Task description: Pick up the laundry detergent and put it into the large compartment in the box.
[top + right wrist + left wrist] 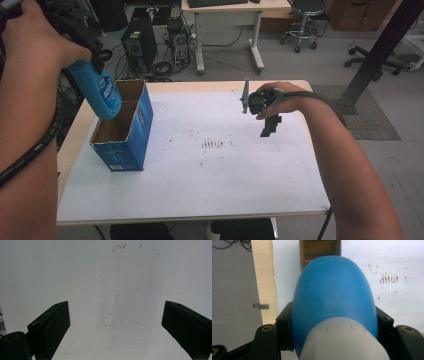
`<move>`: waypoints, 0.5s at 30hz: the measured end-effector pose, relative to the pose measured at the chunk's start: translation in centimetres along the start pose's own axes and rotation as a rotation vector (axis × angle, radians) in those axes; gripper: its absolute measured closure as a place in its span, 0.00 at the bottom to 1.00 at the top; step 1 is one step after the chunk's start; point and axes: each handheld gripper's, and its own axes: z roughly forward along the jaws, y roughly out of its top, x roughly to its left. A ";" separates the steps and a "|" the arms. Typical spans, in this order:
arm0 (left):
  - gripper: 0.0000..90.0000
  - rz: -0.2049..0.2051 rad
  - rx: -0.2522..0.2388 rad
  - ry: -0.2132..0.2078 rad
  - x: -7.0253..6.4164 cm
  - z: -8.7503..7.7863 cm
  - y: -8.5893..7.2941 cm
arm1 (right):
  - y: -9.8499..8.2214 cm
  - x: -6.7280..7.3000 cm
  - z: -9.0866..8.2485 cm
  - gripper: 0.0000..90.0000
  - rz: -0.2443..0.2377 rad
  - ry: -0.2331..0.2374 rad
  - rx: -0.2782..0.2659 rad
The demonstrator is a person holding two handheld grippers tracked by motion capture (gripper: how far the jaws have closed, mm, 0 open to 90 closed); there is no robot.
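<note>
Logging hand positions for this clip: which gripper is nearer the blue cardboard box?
Left. The left gripper holds the blue bottle just above the blue cardboard box; the right gripper hovers far across the table.

Blue bottle [100,92] with white cap, tilted bottom-down over open blue carton [126,131].

The lower end of the blue bottle [100,94] is hidden inside the blue cardboard box [131,134] in the high view, and its label is too small to be read. In the left gripper view the bottle's white cap [342,340] is cut off by the bottom edge, and most of the box is covered by the bottle. The left gripper [82,31] is largely concealed by the hand. The right gripper [116,322] is cut off at the bottom edge in its own view.
</note>
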 end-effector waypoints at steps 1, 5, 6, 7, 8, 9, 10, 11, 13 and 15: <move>0.42 -0.004 -0.001 0.002 0.1 0.4 0.0 | 0.0 0.0 -0.1 0.09 0.008 -0.001 0.004; 0.42 -0.009 -0.001 0.004 0.3 1.0 0.1 | 0.0 0.1 -0.3 0.09 0.012 -0.001 0.010; 0.42 -0.014 -0.001 0.004 0.3 1.2 0.1 | 0.0 0.1 -0.3 0.09 0.012 -0.001 0.010; 0.42 -0.015 0.000 0.004 0.4 1.4 0.2 | 0.0 0.1 -0.4 0.09 0.007 -0.003 0.007; 0.42 -0.017 0.000 0.006 0.5 1.7 0.2 | 0.0 0.0 -0.4 0.09 0.000 -0.003 0.004; 0.42 -0.020 0.001 0.005 0.5 2.0 0.2 | 0.0 0.0 -0.4 0.09 -0.002 -0.003 0.005; 0.42 -0.031 0.002 0.001 0.7 2.5 0.3 | 0.1 0.1 -0.5 0.09 0.004 -0.003 0.007; 0.42 -0.031 0.002 0.001 0.7 2.5 0.3 | 0.1 0.1 -0.5 0.09 0.004 -0.003 0.007; 0.42 -0.040 -0.001 0.000 0.8 3.2 0.3 | 0.1 0.0 -0.5 0.09 -0.001 -0.004 0.005; 0.42 -0.044 0.013 0.001 0.9 4.5 0.4 | 0.3 0.0 -0.4 0.09 -0.003 -0.002 0.007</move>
